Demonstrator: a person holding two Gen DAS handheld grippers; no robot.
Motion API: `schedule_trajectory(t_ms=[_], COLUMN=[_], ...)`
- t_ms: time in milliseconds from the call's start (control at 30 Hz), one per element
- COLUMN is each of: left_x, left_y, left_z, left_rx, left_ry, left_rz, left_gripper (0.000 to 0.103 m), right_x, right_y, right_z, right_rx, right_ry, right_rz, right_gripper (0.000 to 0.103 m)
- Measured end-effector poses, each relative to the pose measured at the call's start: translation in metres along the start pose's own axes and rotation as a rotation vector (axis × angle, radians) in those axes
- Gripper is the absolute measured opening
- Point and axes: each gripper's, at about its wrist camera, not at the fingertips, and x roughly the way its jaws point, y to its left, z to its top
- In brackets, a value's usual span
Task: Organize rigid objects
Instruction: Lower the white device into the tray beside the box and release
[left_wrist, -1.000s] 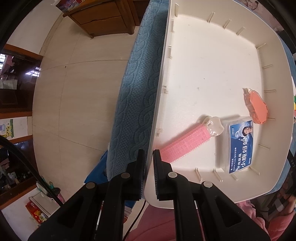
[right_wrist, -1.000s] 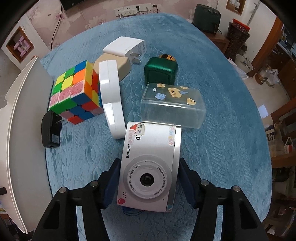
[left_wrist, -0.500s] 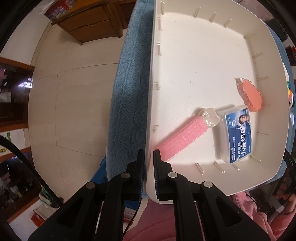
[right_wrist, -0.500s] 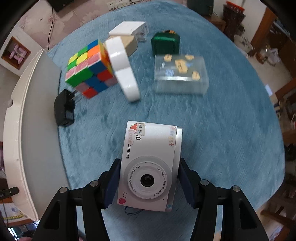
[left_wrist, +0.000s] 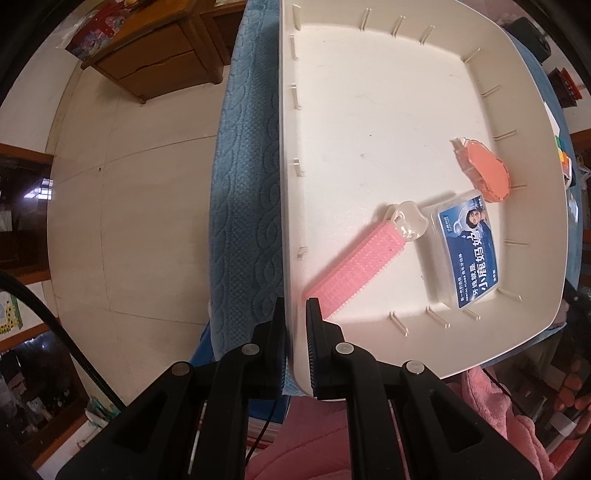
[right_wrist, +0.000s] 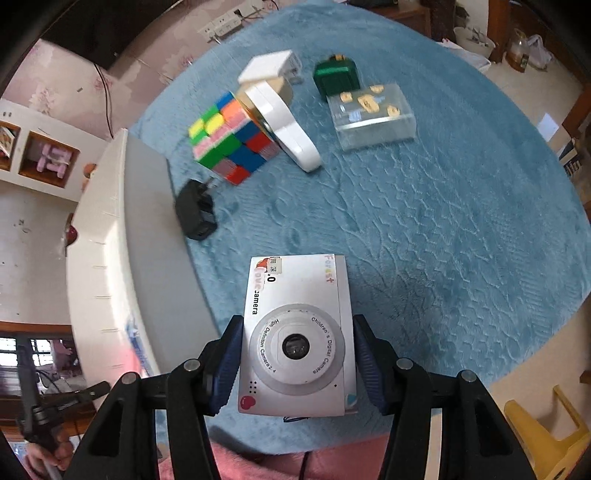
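Camera (right_wrist: 295, 339), silver, sits clamped between my right tool's (right_wrist: 295, 363) pads, lifted over the blue bench (right_wrist: 443, 229), with cube (right_wrist: 232, 138), black plug (right_wrist: 195, 216) and clear box (right_wrist: 373, 116) farther off. My left tool (left_wrist: 295, 332) is clenched on the tray's (left_wrist: 291, 184) near-left rim; comb (left_wrist: 354, 273), floss box (left_wrist: 467, 247) and orange case (left_wrist: 487, 173) lie inside.

Silver camera (right_wrist: 295, 332), cream tray (left_wrist: 388, 92), blue cable-patterned cloth (right_wrist: 424, 203)
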Motion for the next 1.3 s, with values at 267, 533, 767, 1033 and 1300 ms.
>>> schedule_trajectory(t_ms=[267, 533, 767, 1033, 1300], left_x=[-0.003, -0.004, -0.003, -0.004, -0.004], left_y=[0.004, 0.010, 0.011, 0.009, 0.003], left_z=[-0.001, -0.002, -0.003, -0.003, -0.003], left_rx=[-0.010, -0.026, -0.030, -0.018, 0.006], left_ry=[-0.011, -0.012, -0.015, -0.018, -0.018], left_rz=[-0.016, -0.022, -0.026, -0.020, -0.009], left_gripper=[0.009, 0.009, 0.009, 0.009, 0.009], right_x=[-0.039, -0.056, -0.053, -0.042, -0.031], right_y=[0.031, 0.080, 0.119, 0.156, 0.169], right_z=[0.009, 0.013, 0.008, 0.000, -0.001], right_rx=[-0.098, -0.267, -0.403, -0.520, -0.554], right_ry=[-0.065, -0.083, -0.074, -0.039, -0.033], right_rz=[0.069, 0.140, 0.182, 0.181, 0.172], right_gripper=[0.057, 0.057, 0.057, 0.057, 0.058])
